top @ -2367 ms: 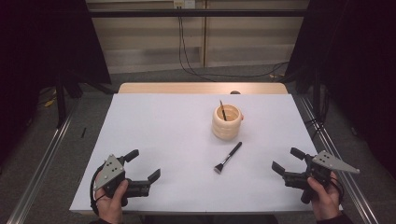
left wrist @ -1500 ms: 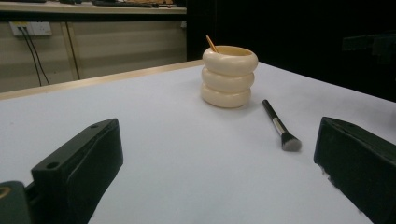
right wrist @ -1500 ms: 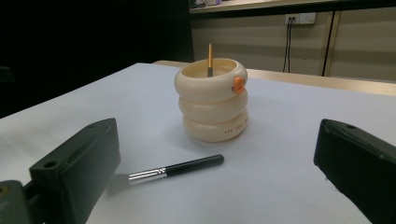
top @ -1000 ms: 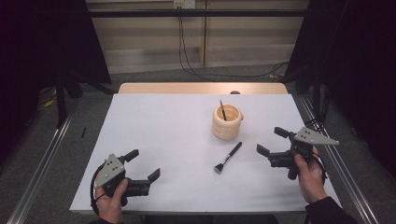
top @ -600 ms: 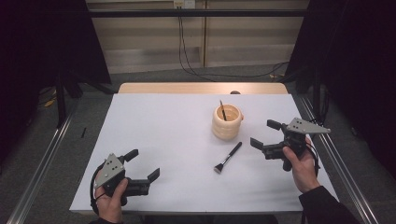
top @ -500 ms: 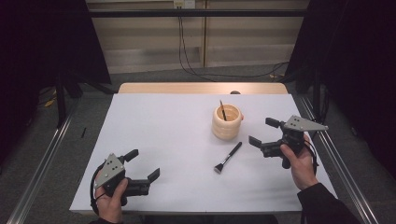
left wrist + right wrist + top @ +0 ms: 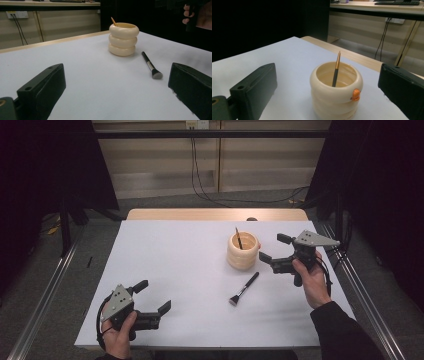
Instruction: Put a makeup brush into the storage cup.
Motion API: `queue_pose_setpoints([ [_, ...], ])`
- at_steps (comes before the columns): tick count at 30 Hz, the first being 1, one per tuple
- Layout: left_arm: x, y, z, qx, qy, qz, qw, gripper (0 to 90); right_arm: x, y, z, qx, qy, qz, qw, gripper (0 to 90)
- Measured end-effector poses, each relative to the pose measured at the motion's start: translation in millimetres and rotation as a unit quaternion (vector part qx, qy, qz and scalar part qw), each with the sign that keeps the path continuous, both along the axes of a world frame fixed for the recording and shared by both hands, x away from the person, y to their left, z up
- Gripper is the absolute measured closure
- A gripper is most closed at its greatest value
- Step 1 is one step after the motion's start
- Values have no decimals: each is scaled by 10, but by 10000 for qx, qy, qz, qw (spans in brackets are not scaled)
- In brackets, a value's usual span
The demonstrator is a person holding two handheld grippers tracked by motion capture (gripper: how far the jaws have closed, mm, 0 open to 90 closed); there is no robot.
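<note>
A cream ribbed cup [image 7: 243, 250] stands right of the table's centre, with a dark, orange-tipped stick [image 7: 239, 238] leaning inside it. The cup [image 7: 336, 93] sits close ahead in the right gripper view, an orange tab [image 7: 355, 94] on its rim. A black makeup brush [image 7: 244, 288] lies flat on the white sheet just in front of the cup. My right gripper [image 7: 274, 251] is open, just right of the cup and pointing at it, empty. My left gripper [image 7: 153, 296] rests open near the front left edge, empty. The cup [image 7: 123, 39] and brush [image 7: 151, 66] appear ahead in the left gripper view.
The white sheet [image 7: 180, 265] covers the table, with a wooden strip [image 7: 210, 214] bare at the far edge. Metal rails [image 7: 367, 300] run along both sides. Cables [image 7: 200, 175] hang down the back wall beyond the table.
My right gripper has travelled from the front right corner up and left to just beside the cup. The left gripper, cup and brush have stayed put.
</note>
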State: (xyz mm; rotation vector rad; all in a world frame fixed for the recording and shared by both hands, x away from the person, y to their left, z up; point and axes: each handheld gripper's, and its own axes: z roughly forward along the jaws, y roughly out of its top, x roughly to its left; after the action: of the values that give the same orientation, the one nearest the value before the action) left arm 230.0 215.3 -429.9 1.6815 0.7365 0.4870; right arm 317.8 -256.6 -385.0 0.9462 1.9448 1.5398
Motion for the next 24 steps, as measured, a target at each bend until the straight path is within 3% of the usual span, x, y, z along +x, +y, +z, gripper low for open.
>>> queue_pose_setpoints([
  [9, 1, 1, -3, 24, 3, 61, 10000, 12, 129, 60, 59, -140, -290, -72, 9995, 0],
  [12, 0, 1, -3, 23, 3, 72, 10000, 12, 164, 93, 56, -295, -177, 54, 9994, 4],
  [15, 4, 3, -5, 32, 5, 62, 10000, 12, 191, 118, 59, -601, 91, 144, 9980, 5],
  [20, 2, 3, -6, 22, 5, 63, 10000, 12, 234, 150, 65, -1017, 488, 447, 9926, 11],
  [24, 5, 1, -6, 67, -1, 51, 10000, 12, 247, 158, 83, -1091, 734, 559, 9897, 31],
])
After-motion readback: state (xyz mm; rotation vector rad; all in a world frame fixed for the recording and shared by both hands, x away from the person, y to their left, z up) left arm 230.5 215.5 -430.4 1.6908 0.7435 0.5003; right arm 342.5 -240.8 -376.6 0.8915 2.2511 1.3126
